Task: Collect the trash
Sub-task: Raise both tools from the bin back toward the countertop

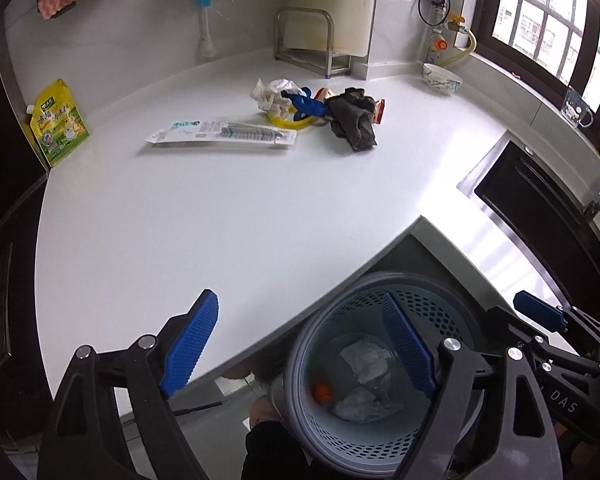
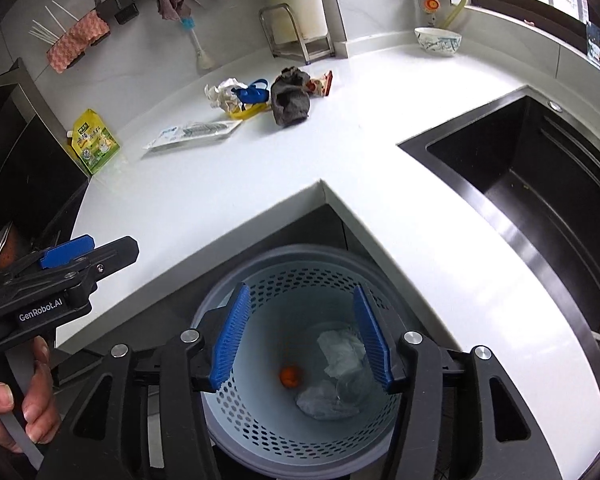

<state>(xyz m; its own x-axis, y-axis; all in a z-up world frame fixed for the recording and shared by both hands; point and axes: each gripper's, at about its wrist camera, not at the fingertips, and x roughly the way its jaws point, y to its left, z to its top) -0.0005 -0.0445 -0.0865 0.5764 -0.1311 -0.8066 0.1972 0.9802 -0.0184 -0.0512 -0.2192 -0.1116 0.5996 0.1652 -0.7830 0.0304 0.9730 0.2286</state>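
Observation:
A perforated pale blue trash bin (image 2: 260, 420) stands on the floor below the counter's inner corner; it also shows in the left wrist view (image 1: 420, 304). Inside lie crumpled white paper (image 2: 342, 350), clear plastic and a small orange piece (image 2: 291, 376). My right gripper (image 2: 302, 340) is open and empty right above the bin. My left gripper (image 1: 300, 348) is open and empty at the counter edge, left of the bin. On the white counter (image 1: 220, 208) lie a flat clear package (image 1: 224, 133), crumpled paper (image 1: 270, 94), blue plastic (image 1: 306, 104), a yellow ring, a dark cloth (image 1: 354, 118) and a red wrapper.
A yellow-green pouch (image 1: 58, 124) leans at the counter's left end. A black sink (image 2: 532, 184) is at the right. A bowl (image 1: 442, 78) and a metal rack (image 1: 306, 40) stand at the back wall. A glass mug (image 1: 576, 108) sits by the window.

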